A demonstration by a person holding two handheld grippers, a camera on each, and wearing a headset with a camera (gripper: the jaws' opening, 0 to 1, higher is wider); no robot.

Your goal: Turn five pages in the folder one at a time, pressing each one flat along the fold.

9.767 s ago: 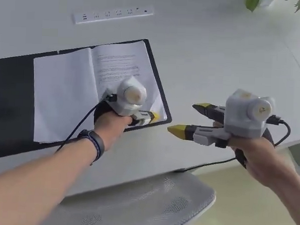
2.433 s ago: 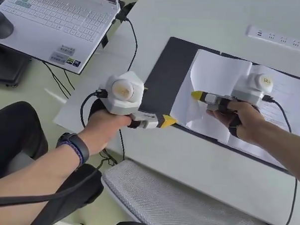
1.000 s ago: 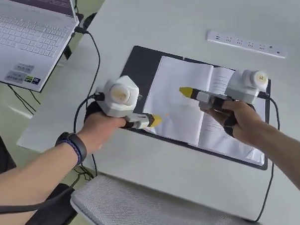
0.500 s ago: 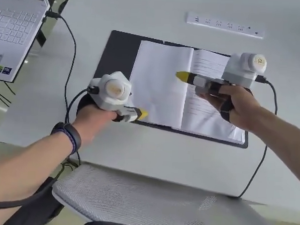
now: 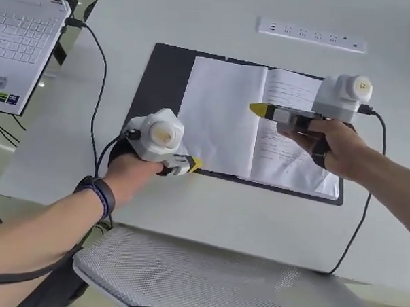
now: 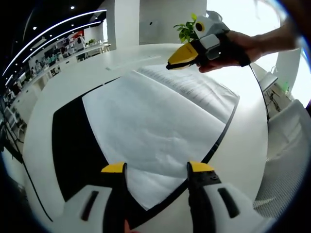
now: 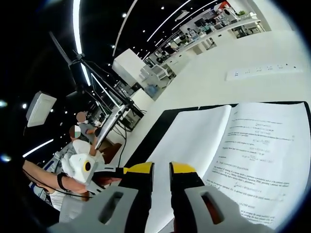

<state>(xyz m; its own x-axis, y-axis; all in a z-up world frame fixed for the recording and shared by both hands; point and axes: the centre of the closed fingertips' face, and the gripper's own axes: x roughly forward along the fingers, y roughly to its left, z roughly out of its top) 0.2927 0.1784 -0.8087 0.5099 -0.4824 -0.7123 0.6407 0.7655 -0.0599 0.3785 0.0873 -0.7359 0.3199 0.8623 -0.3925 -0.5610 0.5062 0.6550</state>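
Note:
The black folder (image 5: 160,83) lies open on the white table, with a blank page (image 5: 220,113) on its left and a printed page (image 5: 290,154) on its right. My right gripper (image 5: 258,109) is shut with nothing in it, tip pointing left, just over the fold between the two pages. My left gripper (image 5: 191,165) is open at the folder's front left edge, its jaws spread over the corner of the blank page (image 6: 150,126). The right gripper (image 6: 177,56) also appears in the left gripper view, above the printed page. The right gripper view looks along the blank page (image 7: 194,136).
A laptop (image 5: 20,30) sits at the far left with a black cable (image 5: 96,67) running past the folder. A white power strip (image 5: 311,34) lies behind the folder. A grey mesh chair (image 5: 206,283) is below the table's front edge.
The page held up by the right gripper 2.4 s ago now lies flat on the left side. In the last half second both grippers have hardly moved.

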